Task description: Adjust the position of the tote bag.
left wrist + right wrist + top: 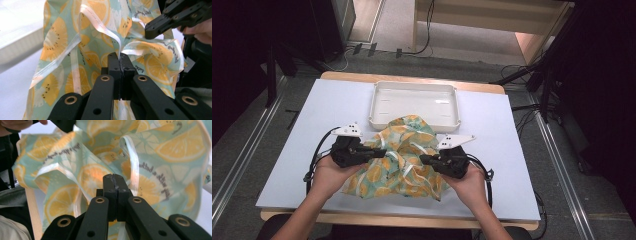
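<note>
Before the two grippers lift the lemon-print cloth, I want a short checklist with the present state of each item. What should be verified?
1. Left gripper shut on the cloth: ok, its jaws meet with a fold of hem pinched at the tips.
2. Right gripper shut: ok. Whether cloth is actually caught between its jaws: cannot tell, the cloth lies close behind them.
3. Grippers apart from each other: ok, one at each side of the cloth.
4. Cloth flat: not ok, it is bunched and creased.
5. White tray free of things: ok; the cloth's far edge reaches its near rim.
</note>
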`<action>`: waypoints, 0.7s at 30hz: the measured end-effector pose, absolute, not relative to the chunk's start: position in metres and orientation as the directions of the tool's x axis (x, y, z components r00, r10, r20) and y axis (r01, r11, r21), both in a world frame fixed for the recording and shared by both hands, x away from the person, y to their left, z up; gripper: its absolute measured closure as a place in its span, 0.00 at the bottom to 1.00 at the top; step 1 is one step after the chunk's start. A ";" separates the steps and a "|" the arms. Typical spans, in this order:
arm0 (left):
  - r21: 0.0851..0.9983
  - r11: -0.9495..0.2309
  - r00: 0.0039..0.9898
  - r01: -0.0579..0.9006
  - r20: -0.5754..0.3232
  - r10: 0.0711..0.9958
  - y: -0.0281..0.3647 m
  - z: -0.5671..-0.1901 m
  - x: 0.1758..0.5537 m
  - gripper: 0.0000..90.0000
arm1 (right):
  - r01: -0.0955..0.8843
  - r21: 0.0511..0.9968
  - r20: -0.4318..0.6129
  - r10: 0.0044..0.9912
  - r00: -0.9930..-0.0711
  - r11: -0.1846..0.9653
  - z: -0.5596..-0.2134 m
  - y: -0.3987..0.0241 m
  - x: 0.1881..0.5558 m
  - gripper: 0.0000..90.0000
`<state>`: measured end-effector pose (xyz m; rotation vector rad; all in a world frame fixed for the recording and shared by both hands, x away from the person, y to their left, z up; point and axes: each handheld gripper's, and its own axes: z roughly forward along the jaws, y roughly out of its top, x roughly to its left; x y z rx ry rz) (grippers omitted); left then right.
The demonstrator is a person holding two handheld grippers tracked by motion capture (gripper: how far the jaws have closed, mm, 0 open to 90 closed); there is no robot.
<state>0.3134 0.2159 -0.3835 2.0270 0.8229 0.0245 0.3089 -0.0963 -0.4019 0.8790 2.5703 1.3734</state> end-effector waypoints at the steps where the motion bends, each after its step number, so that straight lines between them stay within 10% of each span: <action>1: 0.764 -0.350 0.774 0.542 -0.291 0.563 0.218 -0.383 0.314 1.00 | 0.436 0.792 0.174 0.527 -0.832 0.427 -0.402 -0.097 0.310 1.00; 9: 0.762 -0.354 0.772 0.543 -0.287 0.567 0.213 -0.383 0.326 1.00 | 0.399 0.824 0.156 0.516 -0.842 0.402 -0.386 -0.103 0.301 0.94; 21: 0.763 -0.368 0.782 0.532 -0.276 0.559 0.202 -0.378 0.336 1.00 | 0.340 0.831 0.112 0.467 -0.877 0.440 -0.383 -0.091 0.289 0.60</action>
